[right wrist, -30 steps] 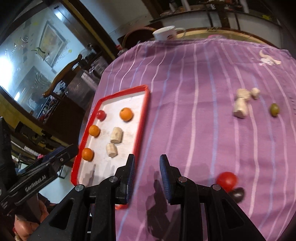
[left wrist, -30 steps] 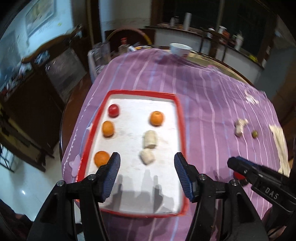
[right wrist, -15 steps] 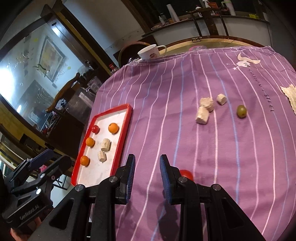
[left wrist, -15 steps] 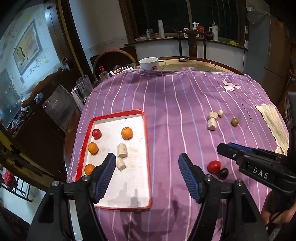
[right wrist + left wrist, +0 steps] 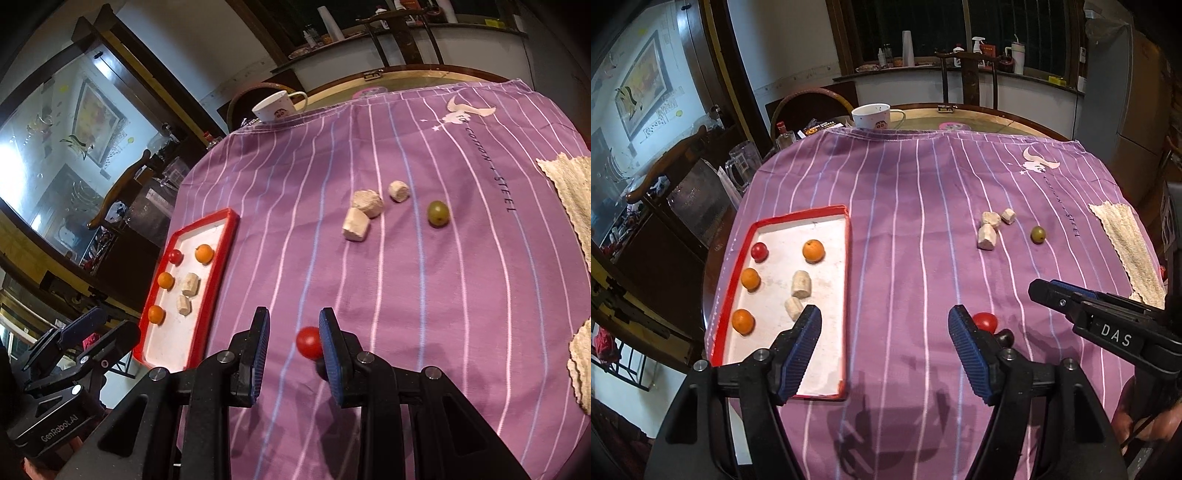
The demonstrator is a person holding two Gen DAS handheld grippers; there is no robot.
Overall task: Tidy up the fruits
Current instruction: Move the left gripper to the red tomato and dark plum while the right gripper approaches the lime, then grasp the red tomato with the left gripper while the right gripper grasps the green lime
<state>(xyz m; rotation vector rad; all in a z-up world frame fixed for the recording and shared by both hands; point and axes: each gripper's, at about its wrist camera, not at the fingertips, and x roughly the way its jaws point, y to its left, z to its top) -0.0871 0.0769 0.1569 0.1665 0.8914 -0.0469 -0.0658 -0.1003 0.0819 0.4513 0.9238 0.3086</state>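
A red-rimmed white tray [image 5: 839, 258] [image 5: 221, 258] lies at the left of the purple cloth. It holds oranges [image 5: 813, 250], a small red fruit [image 5: 759, 251] and two banana pieces [image 5: 801, 284]. Loose on the cloth are a red tomato [image 5: 985, 321] [image 5: 309, 342], a dark fruit [image 5: 1004, 336] beside it, three banana pieces [image 5: 987, 236] [image 5: 356, 224] and a green grape [image 5: 1038, 234] [image 5: 438, 213]. My left gripper [image 5: 884, 325] is open and empty above the cloth. My right gripper [image 5: 294, 334] is open, the tomato just inside its right finger.
A white mug [image 5: 871, 115] stands beyond the cloth's far edge. A cream knitted mat [image 5: 1126, 243] [image 5: 570, 184] lies at the right edge. A chair, glass mugs and cabinets stand to the left of the table.
Both grippers have pulled back and up from the tray, so more of the table shows. My right gripper has opened wider and come over the red tomato.
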